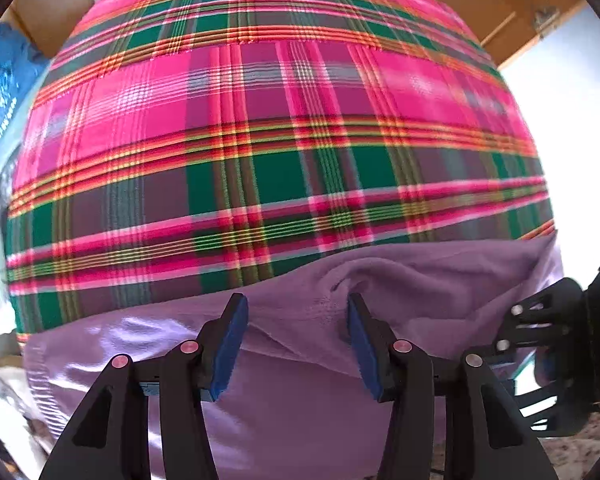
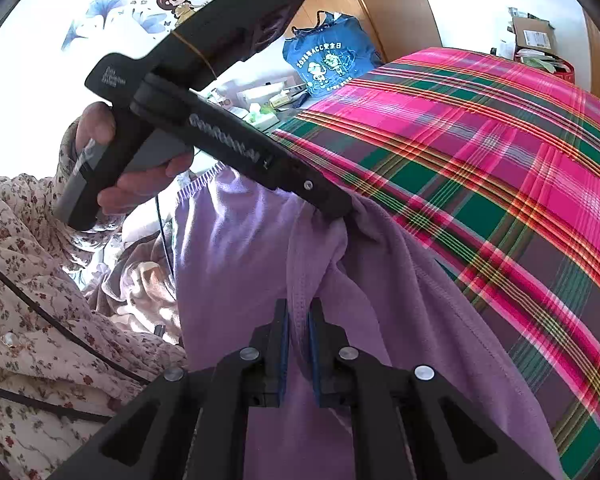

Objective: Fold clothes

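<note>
- Purple garment point(image 2: 260, 264): soft fleece-like cloth, stitched hem, bunched in folds, lying at near edge of plaid cloth point(image 1: 276, 140).
- Right claw point(image 2: 299, 320): nearly closed, pinching a garment fold.
- Left claw point(image 1: 298, 316): pads wide apart over garment, gripping nothing; in right-wrist view its tips are hidden.

We see the left wrist view from just behind the left gripper point(image 1: 298, 344), low and close over the purple garment point(image 1: 300, 360), facing across the plaid cloth point(image 1: 280, 140) toward wooden furniture point(image 1: 496, 8) at the far side. The right wrist view sits behind the right gripper point(image 2: 299, 344) and faces leftward — toward the left gripper point(image 2: 336, 210), the hand point(image 2: 140, 184) holding it and a decorated wall point(image 2: 40, 60). Both views share the purple garment, the plaid cloth and a blue bag point(image 2: 332, 56) — each also catches the other gripper.
</note>
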A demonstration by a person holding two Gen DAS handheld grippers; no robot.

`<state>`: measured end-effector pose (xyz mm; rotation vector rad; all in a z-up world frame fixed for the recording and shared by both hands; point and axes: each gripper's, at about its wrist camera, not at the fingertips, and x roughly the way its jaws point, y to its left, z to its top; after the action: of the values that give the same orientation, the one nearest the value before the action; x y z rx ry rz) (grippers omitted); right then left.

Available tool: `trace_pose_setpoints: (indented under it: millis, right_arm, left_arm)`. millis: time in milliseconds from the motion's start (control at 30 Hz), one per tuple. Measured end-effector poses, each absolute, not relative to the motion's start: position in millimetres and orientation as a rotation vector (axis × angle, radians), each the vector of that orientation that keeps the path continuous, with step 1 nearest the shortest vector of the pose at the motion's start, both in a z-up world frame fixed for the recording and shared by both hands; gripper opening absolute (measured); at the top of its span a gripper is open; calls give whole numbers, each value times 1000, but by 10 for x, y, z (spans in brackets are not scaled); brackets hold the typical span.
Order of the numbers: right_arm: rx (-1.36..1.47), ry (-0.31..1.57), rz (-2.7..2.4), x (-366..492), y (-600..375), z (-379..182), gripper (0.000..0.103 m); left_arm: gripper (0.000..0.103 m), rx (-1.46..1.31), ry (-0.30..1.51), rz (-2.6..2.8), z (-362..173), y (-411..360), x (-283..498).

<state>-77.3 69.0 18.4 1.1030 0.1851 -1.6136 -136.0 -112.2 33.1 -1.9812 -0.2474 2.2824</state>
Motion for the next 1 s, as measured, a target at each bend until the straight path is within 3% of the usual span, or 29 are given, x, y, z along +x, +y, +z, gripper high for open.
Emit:
trace_pose_setpoints:
  millis: [100,200,633,1000]
  right_arm:
    - [1103,179,-1620,-770,700,192,13]
    - [1102,172,-1626,-766,709,200,15]
    - [1116,257,-1854,-1220,858,226,20]
    - [1151,388,-1727,-1260,592,20,22]
  left_arm:
    - [20,-1984,-257,2249,318,-1124,-1354]
    - [14,-1960,-250,2247,340,-1119,-1323]
    - [13,-1900,-289,2261,386,-1231,-1228]
    - [13,-1904,-319,2254,358,-1291,-1229]
